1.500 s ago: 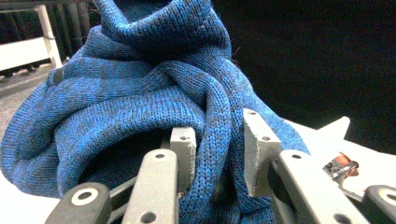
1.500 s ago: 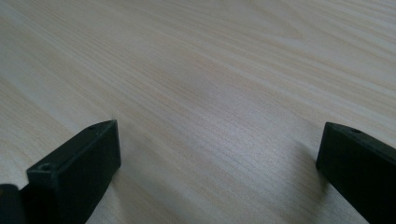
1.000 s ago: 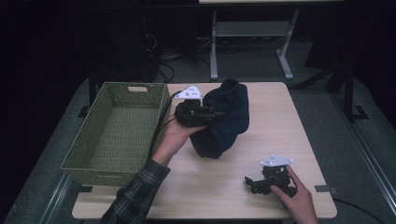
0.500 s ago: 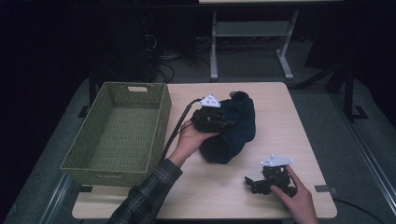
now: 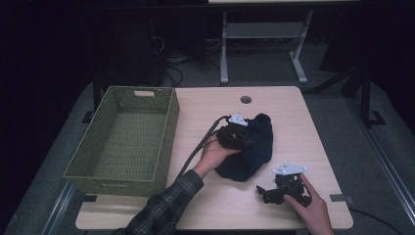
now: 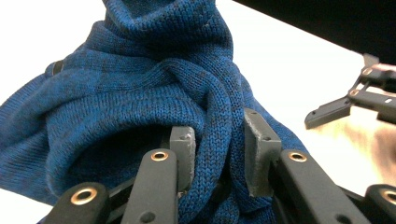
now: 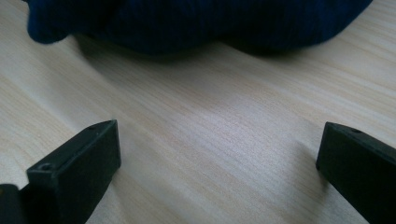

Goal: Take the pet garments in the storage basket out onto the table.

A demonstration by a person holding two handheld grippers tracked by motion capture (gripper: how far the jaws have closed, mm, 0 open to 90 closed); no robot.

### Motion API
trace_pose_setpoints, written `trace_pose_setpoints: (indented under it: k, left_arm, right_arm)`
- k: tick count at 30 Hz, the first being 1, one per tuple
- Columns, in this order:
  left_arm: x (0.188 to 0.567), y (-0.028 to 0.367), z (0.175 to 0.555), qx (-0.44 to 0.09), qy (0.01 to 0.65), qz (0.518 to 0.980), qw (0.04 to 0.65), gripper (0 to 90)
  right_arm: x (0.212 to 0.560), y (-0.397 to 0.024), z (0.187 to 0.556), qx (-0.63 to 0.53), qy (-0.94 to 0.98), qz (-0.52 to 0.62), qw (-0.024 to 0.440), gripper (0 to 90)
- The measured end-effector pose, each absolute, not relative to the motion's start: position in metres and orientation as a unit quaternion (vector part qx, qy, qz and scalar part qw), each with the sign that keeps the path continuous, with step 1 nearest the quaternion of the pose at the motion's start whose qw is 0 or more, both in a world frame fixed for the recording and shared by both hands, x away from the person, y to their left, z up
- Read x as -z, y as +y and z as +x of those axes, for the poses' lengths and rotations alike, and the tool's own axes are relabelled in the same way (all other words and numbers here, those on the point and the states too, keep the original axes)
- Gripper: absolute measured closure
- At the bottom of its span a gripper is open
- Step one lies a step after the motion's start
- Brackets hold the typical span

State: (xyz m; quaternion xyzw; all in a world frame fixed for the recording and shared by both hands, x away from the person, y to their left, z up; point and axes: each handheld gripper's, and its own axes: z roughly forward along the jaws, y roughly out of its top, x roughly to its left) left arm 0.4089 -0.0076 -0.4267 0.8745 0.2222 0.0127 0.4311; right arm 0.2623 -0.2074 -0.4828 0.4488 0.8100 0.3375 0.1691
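From the high view, a dark blue knitted garment (image 5: 249, 152) lies bunched on the wooden table (image 5: 293, 112), to the right of a green woven basket (image 5: 125, 137) and apart from it. The left gripper (image 5: 242, 142) rests on the garment's left side, held by the left hand (image 5: 213, 154), its cable trailing back toward the person. The right gripper (image 5: 266, 193) sits low on the table near the front edge, just in front of the garment and clear of it, with the right hand (image 5: 308, 203) around it.

In the left gripper view, a thick fold of the garment (image 6: 154, 88) runs between the two grey pads (image 6: 184, 144), which are clamped on it; the rest of the knit piles up just ahead of the jaws. The right gripper (image 6: 343, 105) shows off to the side.

In the right gripper view, the right gripper (image 7: 217, 149) has its jaws set wide apart over bare wood, and the garment (image 7: 196, 23) lies beyond them, not touching either one.
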Motion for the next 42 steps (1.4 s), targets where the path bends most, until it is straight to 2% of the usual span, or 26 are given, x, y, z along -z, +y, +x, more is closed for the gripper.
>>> trace_pose_setpoints:
  k: [2, 7, 19, 29, 42]
  left_arm:
    - [0.431, -0.009, 0.409, -0.012, 0.223, 0.875, 0.43, 66.0]
    - [0.431, -0.008, 0.41, -0.01, 0.226, 0.872, 0.434, 49.5]
    - [0.412, 0.007, 0.403, -0.023, 0.223, 0.866, 0.448, 22.3]
    - [0.407, 0.029, 0.389, -0.047, 0.227, 0.868, 0.439, 15.5]
    - [0.409, 0.053, 0.363, -0.067, 0.24, 0.863, 0.439, 13.2]
  right_arm:
    - [0.483, -0.207, 0.262, -0.337, 0.81, 0.448, 0.169, 0.0]
    - [0.483, -0.207, 0.262, -0.338, 0.81, 0.449, 0.169, 0.0]
    - [0.483, -0.207, 0.262, -0.337, 0.81, 0.45, 0.167, 0.0]
    - [0.483, -0.207, 0.262, -0.337, 0.81, 0.449, 0.167, 0.0]
    - [0.483, -0.207, 0.262, -0.337, 0.811, 0.449, 0.168, 0.0]
